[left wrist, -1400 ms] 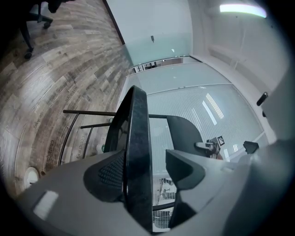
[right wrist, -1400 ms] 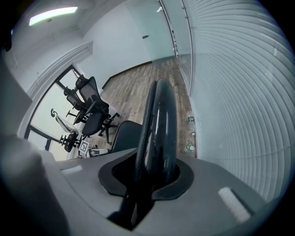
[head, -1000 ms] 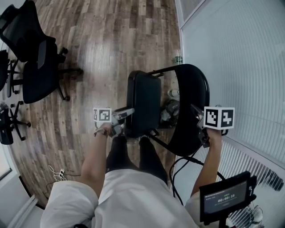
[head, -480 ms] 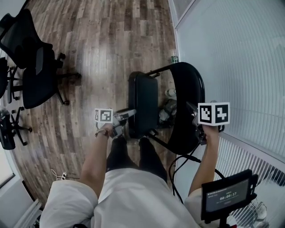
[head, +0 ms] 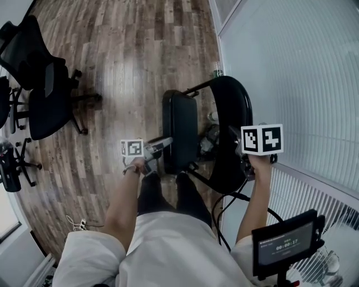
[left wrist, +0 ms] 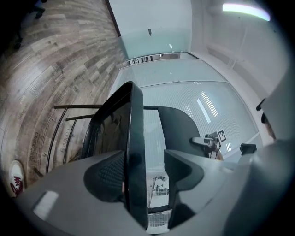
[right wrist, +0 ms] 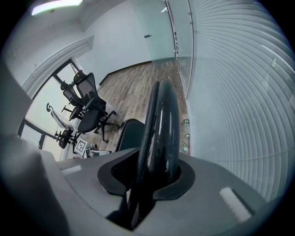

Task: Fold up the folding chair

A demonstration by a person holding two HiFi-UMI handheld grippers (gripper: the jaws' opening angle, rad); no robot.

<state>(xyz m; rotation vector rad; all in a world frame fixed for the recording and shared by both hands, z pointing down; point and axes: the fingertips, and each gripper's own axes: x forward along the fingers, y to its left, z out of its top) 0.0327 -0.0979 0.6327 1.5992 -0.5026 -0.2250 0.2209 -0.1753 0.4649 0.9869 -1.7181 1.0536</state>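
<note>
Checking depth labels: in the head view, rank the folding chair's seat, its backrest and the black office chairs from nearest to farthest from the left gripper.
1. Seat: its edge stands between the left gripper's jaws.
2. Backrest: to the seat's right.
3. Office chairs: far left of the view.

We are in an office, as far as we can tell: a cluster of black swivel chairs (head: 42,84) with mesh backs and castor bases stands to one side on a wood-plank floor (head: 140,45). Along the other side we see a frosted glass partition (head: 297,67) ruled with fine horizontal lines, running on down the room in tall panels. Overhead there is a long strip light (right wrist: 50,6) set in a plain pale ceiling
</note>
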